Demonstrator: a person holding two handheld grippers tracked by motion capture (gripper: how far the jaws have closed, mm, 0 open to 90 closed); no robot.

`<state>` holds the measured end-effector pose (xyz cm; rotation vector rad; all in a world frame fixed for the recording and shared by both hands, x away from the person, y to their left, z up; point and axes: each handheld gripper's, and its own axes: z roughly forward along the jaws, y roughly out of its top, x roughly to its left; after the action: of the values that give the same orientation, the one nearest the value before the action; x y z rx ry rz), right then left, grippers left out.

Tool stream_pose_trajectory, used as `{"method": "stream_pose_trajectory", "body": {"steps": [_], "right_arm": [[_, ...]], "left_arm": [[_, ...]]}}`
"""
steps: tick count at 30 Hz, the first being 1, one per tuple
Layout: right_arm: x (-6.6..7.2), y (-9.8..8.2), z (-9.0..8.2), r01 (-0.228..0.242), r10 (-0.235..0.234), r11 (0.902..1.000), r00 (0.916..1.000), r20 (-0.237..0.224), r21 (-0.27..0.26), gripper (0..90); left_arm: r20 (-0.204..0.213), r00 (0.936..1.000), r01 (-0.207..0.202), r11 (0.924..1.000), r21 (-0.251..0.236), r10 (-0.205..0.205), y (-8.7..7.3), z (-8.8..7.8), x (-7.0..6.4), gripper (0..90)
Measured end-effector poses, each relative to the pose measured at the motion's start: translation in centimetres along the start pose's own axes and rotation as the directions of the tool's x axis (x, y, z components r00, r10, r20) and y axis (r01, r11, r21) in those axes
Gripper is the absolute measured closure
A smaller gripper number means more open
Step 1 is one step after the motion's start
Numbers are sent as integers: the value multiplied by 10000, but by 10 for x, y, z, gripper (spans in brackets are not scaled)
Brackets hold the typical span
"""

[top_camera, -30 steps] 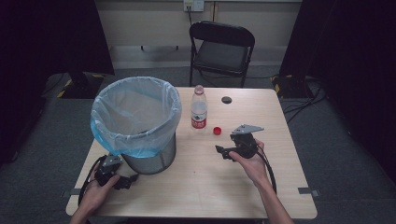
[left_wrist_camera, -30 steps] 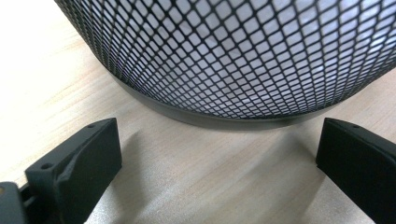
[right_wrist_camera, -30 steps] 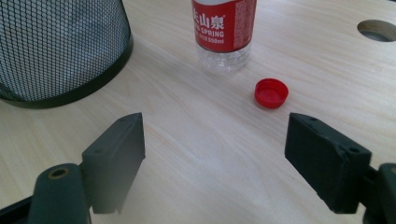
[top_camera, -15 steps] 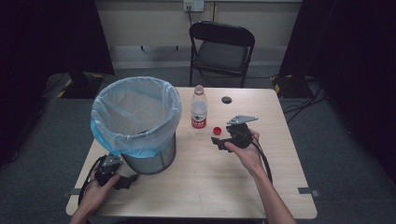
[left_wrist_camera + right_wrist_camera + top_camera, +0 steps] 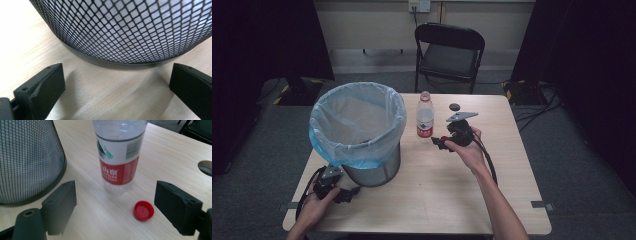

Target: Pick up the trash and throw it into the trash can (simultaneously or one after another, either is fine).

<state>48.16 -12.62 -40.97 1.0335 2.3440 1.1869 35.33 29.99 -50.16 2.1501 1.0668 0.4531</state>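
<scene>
On the wooden counter, the right gripper hovers with its jaws wide apart, facing an upright, uncapped plastic bottle. A red cap lies on the counter between the jaws, near the right one. The left gripper, jaws also wide, rests beside the base of the mesh bin.

looks like a lab / recording setup, not a home. lone light wood table on grey carpet, black curtains left and right, folding chair at the far side, wall socket above it, cables on the floor at right.
</scene>
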Motion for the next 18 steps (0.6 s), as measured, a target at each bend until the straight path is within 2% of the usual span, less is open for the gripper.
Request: {"method": "stream_pose_trajectory", "body": {"steps": [6,10,15,18], "right_arm": [[0,12,19,56,-55,10000,9999,-161,68,164],[-5,16,30,37,-32,9999,9996,-290,160,156],[-12,22,46,96,-95,9999,9998,-178,50,148],[-14,24,55,49,-39,9996,9993,-363,273,147]], "left_arm": [[15,10000,-9,10000,-13,9,0,0,0,0],[-13,10000,-22,10000,0,22,0,0,0,0],[-12,10000,-12,10000,-1,12,0,0,0,0],[-69,9999,-83,10000,-3,83,0,0,1,0]]}}
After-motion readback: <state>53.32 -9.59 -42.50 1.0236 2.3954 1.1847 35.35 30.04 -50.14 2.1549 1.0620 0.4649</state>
